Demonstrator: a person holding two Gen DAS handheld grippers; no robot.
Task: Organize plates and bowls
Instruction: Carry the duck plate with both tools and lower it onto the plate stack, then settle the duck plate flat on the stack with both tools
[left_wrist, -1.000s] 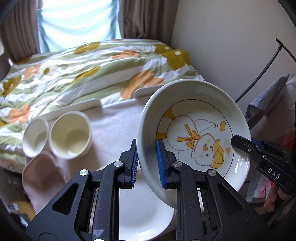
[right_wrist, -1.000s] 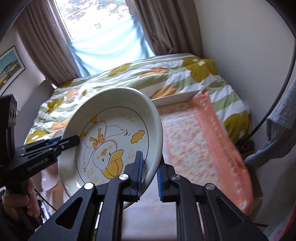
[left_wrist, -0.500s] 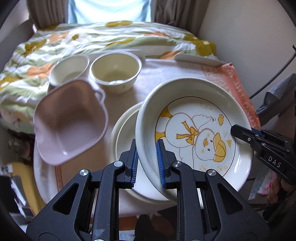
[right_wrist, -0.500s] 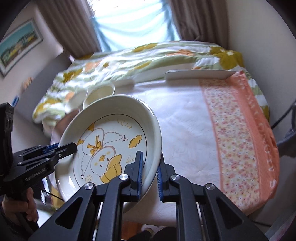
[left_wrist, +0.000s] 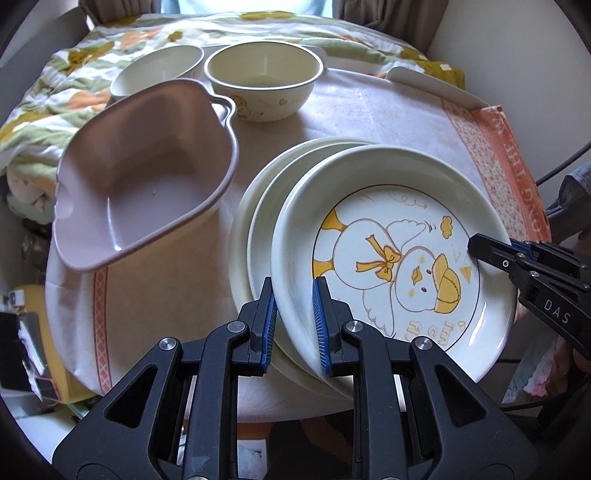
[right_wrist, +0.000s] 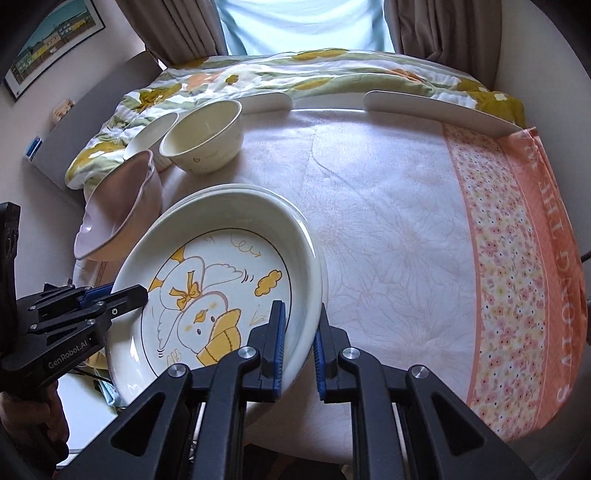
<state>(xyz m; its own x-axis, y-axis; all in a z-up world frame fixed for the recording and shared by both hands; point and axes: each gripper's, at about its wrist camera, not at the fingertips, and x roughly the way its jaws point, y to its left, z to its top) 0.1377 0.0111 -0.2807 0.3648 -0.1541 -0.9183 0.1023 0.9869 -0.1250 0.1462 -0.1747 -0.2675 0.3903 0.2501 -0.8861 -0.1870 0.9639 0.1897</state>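
From my left tongs' camera, my left gripper (left_wrist: 293, 319) is clamped on the near left rim of the duck plate (left_wrist: 395, 258), blue pads on either side of the rim. The duck plate sits over a stack of plain plates (left_wrist: 258, 229), shifted right of it. Left of the duck plate is the pink square bowl (left_wrist: 147, 166); beyond it stand the cream bowl (left_wrist: 262, 85) and a small white bowl (left_wrist: 155, 74). My right gripper (left_wrist: 476, 247) bites the plate's right rim.

From my right tongs' camera, my right gripper (right_wrist: 299, 341) is closed on the duck plate (right_wrist: 218, 295) at its near right rim. My left gripper (right_wrist: 140, 293) grips the opposite rim. Right of the plate lies bare tablecloth (right_wrist: 406, 240) with an orange floral border.
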